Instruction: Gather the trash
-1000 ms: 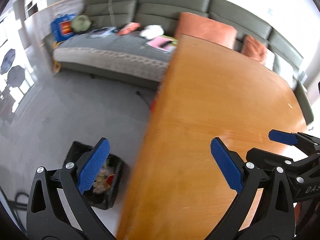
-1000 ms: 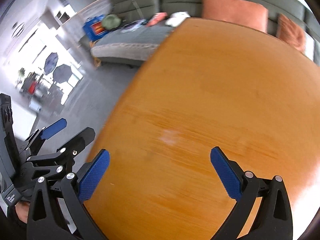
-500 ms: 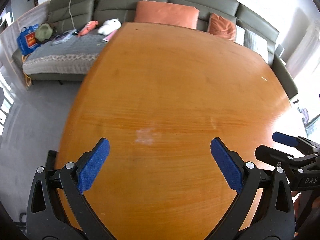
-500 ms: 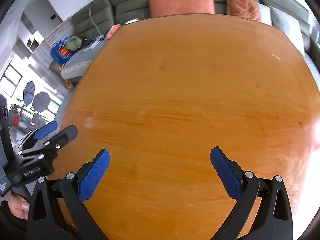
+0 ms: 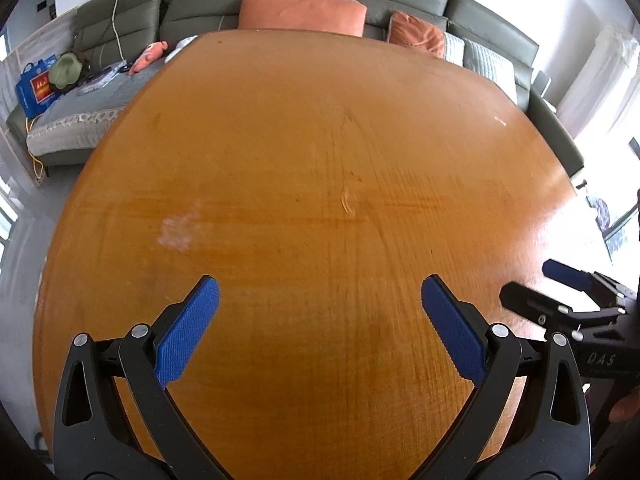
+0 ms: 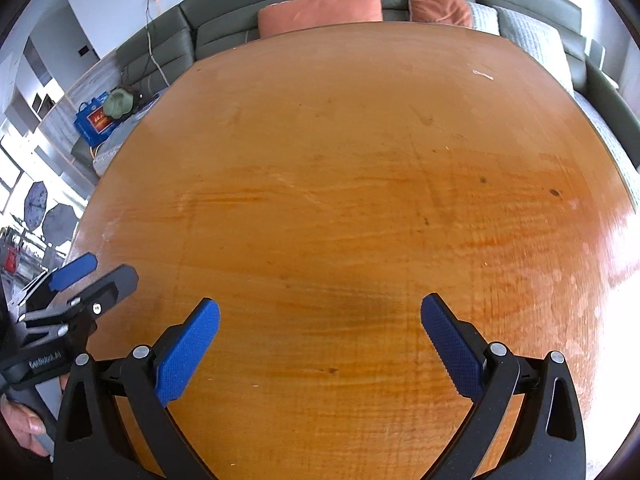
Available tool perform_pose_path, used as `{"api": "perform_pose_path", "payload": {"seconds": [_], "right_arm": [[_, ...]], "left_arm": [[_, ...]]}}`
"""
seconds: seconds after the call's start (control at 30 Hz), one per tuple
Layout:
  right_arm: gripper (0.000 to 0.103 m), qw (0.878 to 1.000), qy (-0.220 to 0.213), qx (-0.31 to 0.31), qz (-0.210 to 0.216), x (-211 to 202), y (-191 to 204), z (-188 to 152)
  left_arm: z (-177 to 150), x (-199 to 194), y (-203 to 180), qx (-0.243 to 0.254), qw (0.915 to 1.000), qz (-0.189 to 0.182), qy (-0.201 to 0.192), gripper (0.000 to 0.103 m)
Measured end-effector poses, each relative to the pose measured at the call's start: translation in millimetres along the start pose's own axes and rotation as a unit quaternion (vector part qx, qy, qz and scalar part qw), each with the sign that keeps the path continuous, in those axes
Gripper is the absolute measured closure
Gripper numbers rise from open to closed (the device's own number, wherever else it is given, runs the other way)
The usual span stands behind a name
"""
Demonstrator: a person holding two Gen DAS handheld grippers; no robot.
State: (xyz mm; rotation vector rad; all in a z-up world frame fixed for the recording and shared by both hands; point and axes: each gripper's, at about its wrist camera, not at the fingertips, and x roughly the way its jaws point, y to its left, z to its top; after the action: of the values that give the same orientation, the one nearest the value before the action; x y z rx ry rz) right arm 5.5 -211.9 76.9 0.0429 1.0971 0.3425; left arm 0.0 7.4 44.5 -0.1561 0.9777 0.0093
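Observation:
Both grippers hover over a bare wooden table. My left gripper is open, its blue pads wide apart with nothing between them. My right gripper is open too and holds nothing. Each shows in the other's view: the right gripper at the right edge of the left wrist view, the left gripper at the left edge of the right wrist view. A small pale scrap lies near the table's far right edge. No bin is in view.
A grey-green sofa wraps behind the table, with orange cushions and a pale one. A blue bag, a green hat and clutter sit on its left part. Grey floor lies left of the table. A hand grips the left tool.
Both grippers swung right from the floor and the black bin with trash, which has left view, to face the tabletop squarely. Both stayed open.

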Motion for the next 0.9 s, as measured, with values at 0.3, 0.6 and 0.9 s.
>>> {"api": "perform_pose_path", "payload": {"seconds": [0.3,0.6,0.9], "right_arm": [[0.003,0.998,-0.038,-0.019,-0.036,6,4,-2],[0.003,0.994,-0.055,-0.045,-0.078,12,1,-9],[0.003,0.994,-0.060,-0.041,-0.082,13,4,-6]], "left_arm": [[-11,17,-4,0.016,0.9998,0.007,0.006,0.005],[-12,22,-7,0.047,0.9987,0.021,-0.007,0.005],[-13,25,-10,0.064,0.9973,0.034,-0.014,0.005]]}}
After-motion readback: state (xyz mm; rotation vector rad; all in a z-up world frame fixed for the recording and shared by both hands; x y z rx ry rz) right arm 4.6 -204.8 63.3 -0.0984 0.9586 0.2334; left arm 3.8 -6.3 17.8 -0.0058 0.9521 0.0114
